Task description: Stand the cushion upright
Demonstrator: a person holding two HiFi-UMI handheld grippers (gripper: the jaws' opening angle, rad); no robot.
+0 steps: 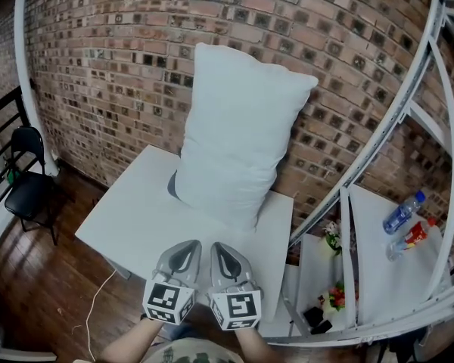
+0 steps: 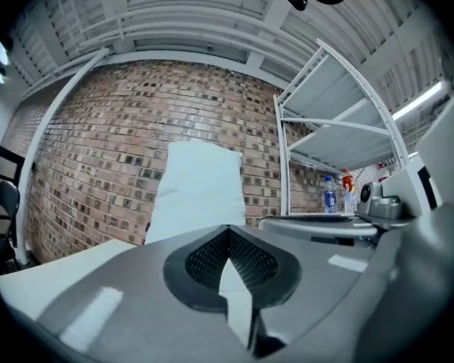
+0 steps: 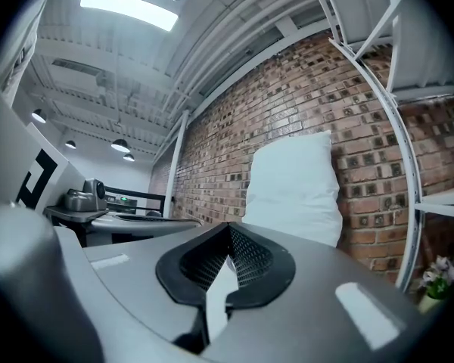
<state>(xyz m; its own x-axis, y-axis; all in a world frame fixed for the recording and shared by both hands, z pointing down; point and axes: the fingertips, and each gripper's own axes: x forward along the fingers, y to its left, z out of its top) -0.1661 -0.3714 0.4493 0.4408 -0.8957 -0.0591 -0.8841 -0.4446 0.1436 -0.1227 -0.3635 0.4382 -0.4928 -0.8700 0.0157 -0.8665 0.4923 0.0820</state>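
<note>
Cushion [image 1: 238,142]: stood on its short end at the far side of the table [image 1: 136,229], leaning back against the brick wall [image 1: 98,59]; the task looked done
Slide risk: the greatest, I judged; the tabletop looked smooth, so the cushion's foot could creep forward and drop it flat
Slump risk: lesser; soft filling might sag or fold sideways along the wall, since only the lean held it up
Nudge risk: the least; the left gripper [image 1: 183,249] and right gripper [image 1: 225,249] sat side by side over the near edge, each with jaws together and nothing between them, well apart from the cushion
Room: brick wall behind, white shelving rack [image 1: 408,116] on the right, wooden floor [image 1: 30,278] below, black chair [image 1: 26,180] at the left
Table: white, flat, set against the wall
Shelf: two bottles [image 1: 403,212], small, well apart from the cushion
</note>
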